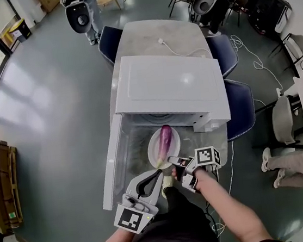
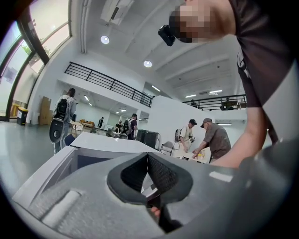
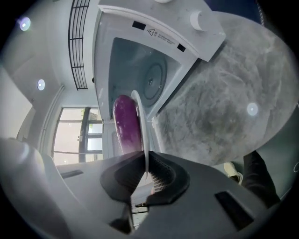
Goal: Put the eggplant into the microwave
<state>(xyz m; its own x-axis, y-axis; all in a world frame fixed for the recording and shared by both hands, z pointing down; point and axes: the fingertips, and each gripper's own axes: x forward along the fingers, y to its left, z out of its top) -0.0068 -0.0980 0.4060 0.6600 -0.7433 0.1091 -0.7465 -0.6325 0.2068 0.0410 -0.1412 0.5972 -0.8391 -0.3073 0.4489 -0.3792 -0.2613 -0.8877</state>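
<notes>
A purple eggplant (image 1: 164, 138) (image 3: 126, 121) lies on a white plate (image 1: 153, 146) just in front of the white microwave (image 1: 169, 82). The microwave's door (image 1: 115, 166) stands swung out to the left. My right gripper (image 1: 174, 162) (image 3: 145, 175) is shut on the plate's near rim (image 3: 140, 126), which runs edge-on between its pads. The cavity (image 3: 140, 70) with its round turntable shows beyond the plate. My left gripper (image 1: 159, 172) (image 2: 148, 161) hangs beside the right one, below the plate's near edge. Its pads meet with nothing between them.
The microwave stands on a grey mottled table (image 1: 157, 32) with a white cable (image 1: 178, 51) behind it. Blue chairs (image 1: 243, 106) flank the table's right side, another (image 1: 110, 40) sits at the far left. A seated person's legs (image 1: 293, 160) are at the right.
</notes>
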